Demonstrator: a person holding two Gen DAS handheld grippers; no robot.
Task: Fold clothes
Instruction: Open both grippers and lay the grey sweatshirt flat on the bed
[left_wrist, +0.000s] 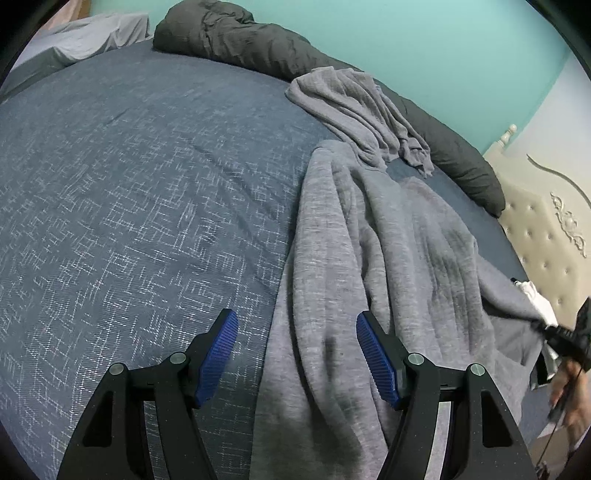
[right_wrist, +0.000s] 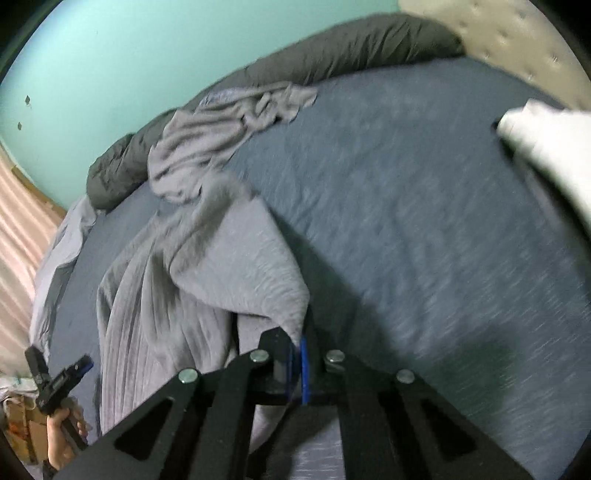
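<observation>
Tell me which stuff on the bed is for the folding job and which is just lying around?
For the folding:
- grey garment, pinched at a corner by the right gripper
- left gripper, open, just above the garment
- second grey garment, crumpled farther back, probably next

Just lying around:
- dark duvet
- white cloth
- headboard

Garment ahead of your tools, on the bed

Your left gripper (left_wrist: 297, 356) hovers over the garment (left_wrist: 388, 266); a second cloth (left_wrist: 354, 114) lies beyond, the duvet roll (left_wrist: 258, 40) behind it, and the headboard (left_wrist: 539, 229) is probably to your right.
</observation>
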